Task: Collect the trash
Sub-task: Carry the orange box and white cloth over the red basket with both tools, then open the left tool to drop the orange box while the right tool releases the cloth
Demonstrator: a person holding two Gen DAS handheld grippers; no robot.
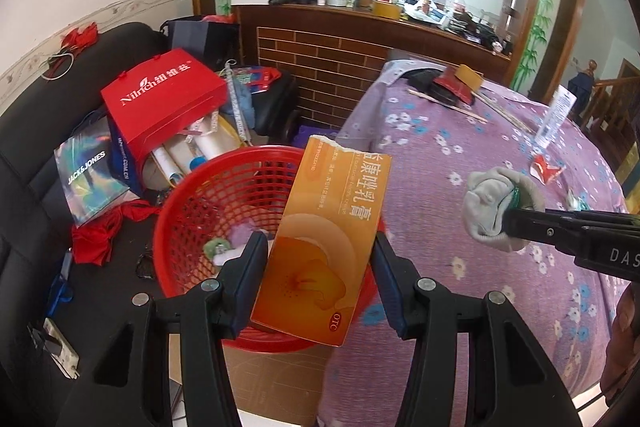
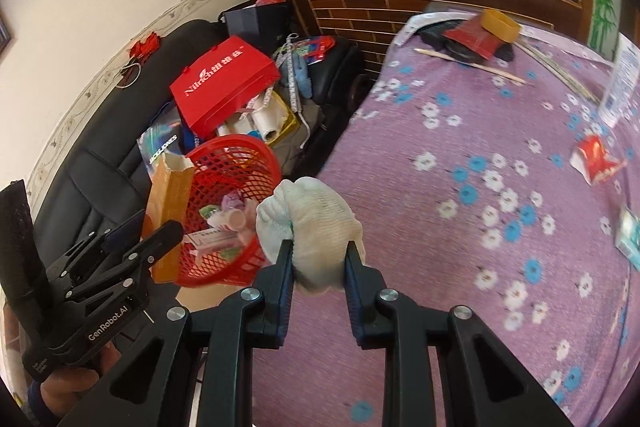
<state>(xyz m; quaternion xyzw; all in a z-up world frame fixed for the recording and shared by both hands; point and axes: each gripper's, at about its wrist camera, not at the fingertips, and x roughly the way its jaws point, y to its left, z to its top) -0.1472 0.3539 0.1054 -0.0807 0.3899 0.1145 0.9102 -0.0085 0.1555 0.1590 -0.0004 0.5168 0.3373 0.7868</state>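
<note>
My left gripper (image 1: 320, 255) is shut on a torn orange medicine carton (image 1: 324, 227), held upright over the near rim of a red mesh basket (image 1: 224, 199). My right gripper (image 2: 319, 259) is shut on a wadded whitish cloth (image 2: 316, 223) with something green tucked in it, above the table's left edge beside the basket (image 2: 236, 163). In the left wrist view the right gripper (image 1: 508, 223) holds the wad (image 1: 492, 207) to the right of the carton. The basket holds crumpled papers and a small tube. In the right wrist view the left gripper (image 2: 148, 231) grips the carton (image 2: 168, 199).
A purple flowered tablecloth (image 2: 460, 187) covers the table, with a red wrapper (image 2: 596, 157), a teal packet (image 2: 630, 235), sticks and a white tube. A black sofa (image 1: 48, 131) behind the basket carries a red gift bag (image 1: 168, 99), rolls and other bags. A wooden counter stands behind.
</note>
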